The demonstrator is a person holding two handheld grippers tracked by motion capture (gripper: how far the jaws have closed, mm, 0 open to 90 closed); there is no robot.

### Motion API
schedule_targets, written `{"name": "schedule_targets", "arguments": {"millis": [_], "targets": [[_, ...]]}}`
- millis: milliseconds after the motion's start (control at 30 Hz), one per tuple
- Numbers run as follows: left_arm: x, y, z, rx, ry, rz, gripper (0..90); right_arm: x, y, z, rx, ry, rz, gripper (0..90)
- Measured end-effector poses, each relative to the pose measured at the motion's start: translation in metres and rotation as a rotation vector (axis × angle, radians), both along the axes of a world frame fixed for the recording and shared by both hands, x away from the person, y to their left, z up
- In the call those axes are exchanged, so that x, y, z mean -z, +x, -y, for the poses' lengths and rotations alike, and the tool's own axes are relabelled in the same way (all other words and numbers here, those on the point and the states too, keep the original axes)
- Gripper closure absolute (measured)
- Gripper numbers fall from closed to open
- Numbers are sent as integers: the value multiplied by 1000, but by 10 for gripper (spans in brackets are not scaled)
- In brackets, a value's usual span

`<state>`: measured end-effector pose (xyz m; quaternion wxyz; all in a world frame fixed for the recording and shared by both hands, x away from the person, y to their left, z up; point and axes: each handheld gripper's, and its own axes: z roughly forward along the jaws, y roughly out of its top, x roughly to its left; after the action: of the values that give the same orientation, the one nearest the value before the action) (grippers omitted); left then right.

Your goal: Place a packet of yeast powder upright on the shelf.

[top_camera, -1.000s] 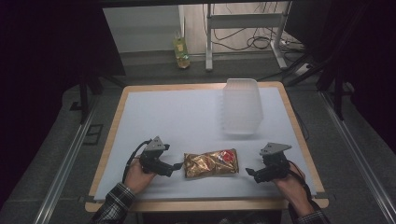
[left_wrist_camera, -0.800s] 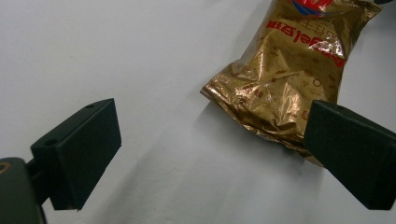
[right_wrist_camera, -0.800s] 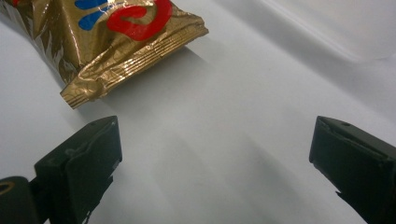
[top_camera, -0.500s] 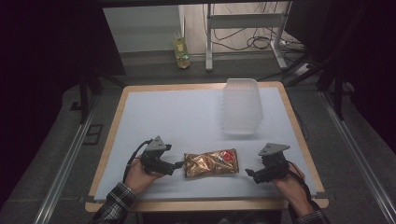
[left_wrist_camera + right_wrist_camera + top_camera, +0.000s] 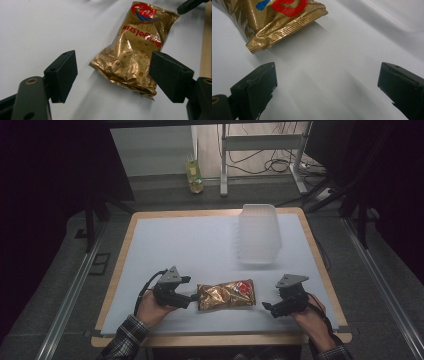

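You're closing L gripper fingers on bag end near bench front edge; not gripping yet. R gripper wide open, empty. Next: pinch fully.

cut off: gold snack bag top edge | print unreadable

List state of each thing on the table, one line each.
Gold snack bag: sealed, crinkled, lying flat on the table, ungripped.
Clear plastic container: empty, on the far right of the white mat.
Left claw: open, jaws just closing in around the bag's near end, pads not pressing yet.
Right claw: open, nothing between its jaws, just short of the bag's other end.
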<state>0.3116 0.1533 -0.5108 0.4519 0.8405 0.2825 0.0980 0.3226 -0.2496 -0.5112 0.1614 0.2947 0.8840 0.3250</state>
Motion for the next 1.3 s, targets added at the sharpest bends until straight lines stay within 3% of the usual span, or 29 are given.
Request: {"name": "schedule_targets", "arguments": {"millis": [100,200,300,400,667,700,767,867,1000,1167,1200,1300], "targets": [[-1,-1,6,8,16,20,325,0,0,0,0,-2,-1,28],[-3,0,12,19,-11,7,364,0,0,0,-5,-7,5,28],[-3,1,15,29,-6,14,449,0,0,-1,-12,-14,9,28],[1,3,20,61,-17,-14,540,0,0,0,-8,-12,9,29],[10,5,27,116,2,-42,833,0,0,-2,-21,-22,-3,29],[12,6,28,120,8,-45,833,0,0,-2,-21,-22,-3,29],[20,9,31,126,43,-55,897,0,1,-3,-26,-18,-2,29],[23,13,28,144,21,-73,898,-1,1,-2,-25,-3,-3,29],[23,11,30,134,45,-71,899,-4,2,0,-33,46,-13,28],[23,7,30,115,65,-58,900,-7,1,-2,-42,54,-9,28],[22,3,30,107,80,-48,900,-9,1,-2,-30,74,-48,29],[23,0,28,105,96,-42,900,-15,0,-2,-32,125,-91,31]]}}
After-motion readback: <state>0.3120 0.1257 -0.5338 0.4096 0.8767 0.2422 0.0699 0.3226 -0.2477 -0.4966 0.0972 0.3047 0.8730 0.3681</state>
